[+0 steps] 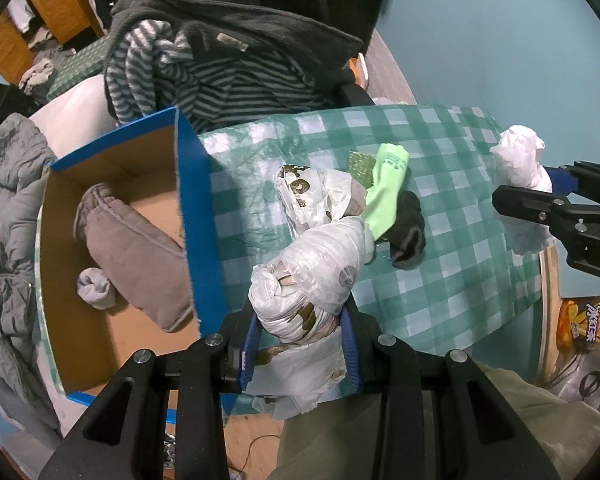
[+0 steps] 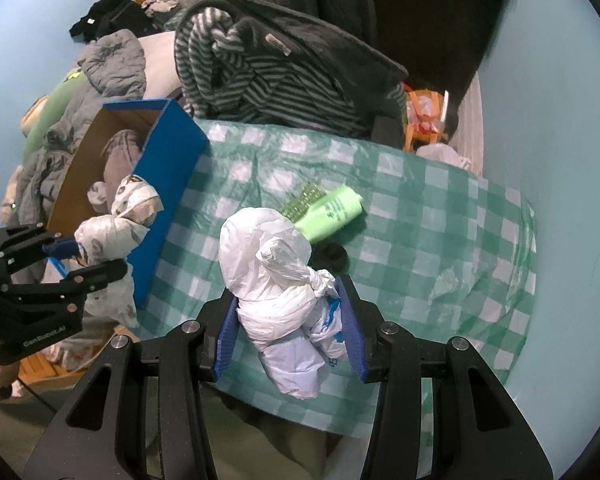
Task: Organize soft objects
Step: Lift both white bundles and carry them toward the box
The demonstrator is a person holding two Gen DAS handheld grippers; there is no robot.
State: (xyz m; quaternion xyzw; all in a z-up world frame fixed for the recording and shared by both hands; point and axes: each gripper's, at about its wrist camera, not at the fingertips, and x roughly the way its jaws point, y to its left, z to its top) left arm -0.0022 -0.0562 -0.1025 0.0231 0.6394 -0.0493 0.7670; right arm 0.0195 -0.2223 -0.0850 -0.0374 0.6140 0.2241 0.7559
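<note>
My left tool (image 1: pixel 302 344) is closed on a white plastic bag with brown print (image 1: pixel 312 276), which fills the lower middle of the left wrist view; its blue pads press the bundle from both sides. My right tool (image 2: pixel 288 328) grips a plain white knotted plastic bag (image 2: pixel 276 276) in the same way, in the lower middle of the right wrist view. Under both bags is the counter (image 2: pixel 440 200), covered with a green and white checked cloth that is a little wrinkled. On the cloth, near the centre of the frame, lie a light green sock (image 1: pixel 384 188), a dark sock (image 1: pixel 410 228) touching it, and a small green patterned item (image 1: pixel 360 168) partly under the green sock. At the left edge of the counter stands a blue cardboard box (image 1: pixel 196 216), open at the top, with a grey-brown folded garment (image 1: pixel 136 248) and a small pale sock (image 1: pixel 96 288) inside. Behind the counter, in the upper part of the frame, a chair carries a dark fleece and a striped garment (image 1: pixel 228 80). The floor around is pale blue-green, and clothes are piled at the left.
</note>
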